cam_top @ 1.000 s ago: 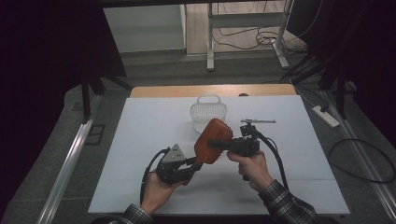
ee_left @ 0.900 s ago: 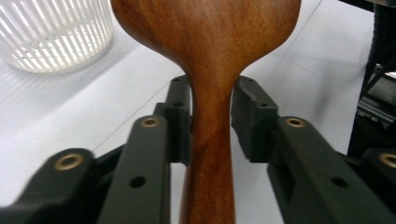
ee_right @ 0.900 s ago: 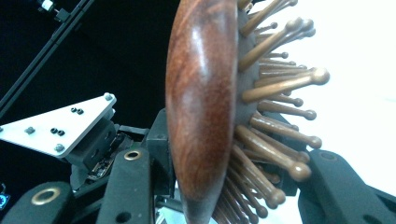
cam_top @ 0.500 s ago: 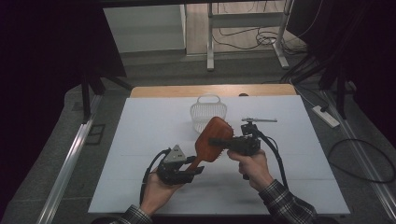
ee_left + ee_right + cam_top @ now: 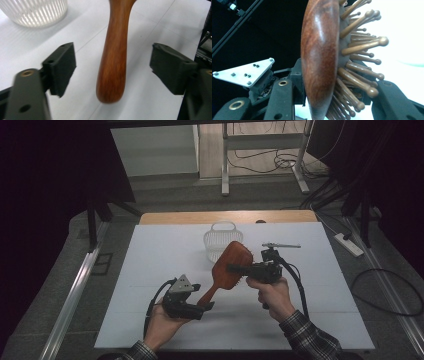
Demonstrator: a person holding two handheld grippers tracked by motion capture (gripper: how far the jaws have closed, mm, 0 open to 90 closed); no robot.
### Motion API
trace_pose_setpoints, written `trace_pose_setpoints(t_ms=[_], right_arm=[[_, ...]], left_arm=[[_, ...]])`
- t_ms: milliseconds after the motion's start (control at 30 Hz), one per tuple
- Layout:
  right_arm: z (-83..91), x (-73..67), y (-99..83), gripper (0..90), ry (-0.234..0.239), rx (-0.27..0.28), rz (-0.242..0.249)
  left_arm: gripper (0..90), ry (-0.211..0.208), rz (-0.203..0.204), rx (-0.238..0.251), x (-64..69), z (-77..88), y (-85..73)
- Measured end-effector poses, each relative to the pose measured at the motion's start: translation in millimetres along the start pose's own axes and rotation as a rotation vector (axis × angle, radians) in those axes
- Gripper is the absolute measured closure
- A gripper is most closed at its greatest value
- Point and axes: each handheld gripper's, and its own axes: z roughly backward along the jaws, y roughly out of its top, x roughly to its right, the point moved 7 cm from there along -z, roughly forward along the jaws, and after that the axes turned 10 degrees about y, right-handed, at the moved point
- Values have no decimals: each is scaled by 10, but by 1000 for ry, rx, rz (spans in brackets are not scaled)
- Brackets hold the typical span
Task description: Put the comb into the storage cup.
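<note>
A brown wooden hairbrush (image 5: 231, 265) hangs above the white table top (image 5: 150, 270), head up and to the right, handle slanting down to the left. My right gripper (image 5: 235, 268) is shut on the head (image 5: 319, 62), one jaw on the smooth back and the other among the bristles. My left gripper (image 5: 205, 304) is at the handle's end. Its jaws have just been opening, and the handle (image 5: 113, 62) now stands between the two pads (image 5: 62, 65) with a gap on each side. The left gripper (image 5: 116, 66) is open.
A white ribbed basket (image 5: 220, 237) stands on the table just beyond the brush, and is also seen as the basket (image 5: 37, 12) at upper left. A thin grey metal tool (image 5: 282, 245) lies to the right. A power strip (image 5: 350, 245) lies on the floor.
The left gripper's jaws have spread apart and come off the brush handle. The brush stays in the right gripper, and both hands are nearly where they were.
</note>
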Motion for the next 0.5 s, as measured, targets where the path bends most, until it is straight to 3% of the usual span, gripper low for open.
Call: trace_pose_setpoints(t_ms=[267,500], right_arm=[[47,6,65,537,-11,14,5],[58,16,107,537,-17,24,10]], left_arm=[[129,-18,54,-2,-77,53,-20],[71,-16,47,-7,-95,92,-45]])
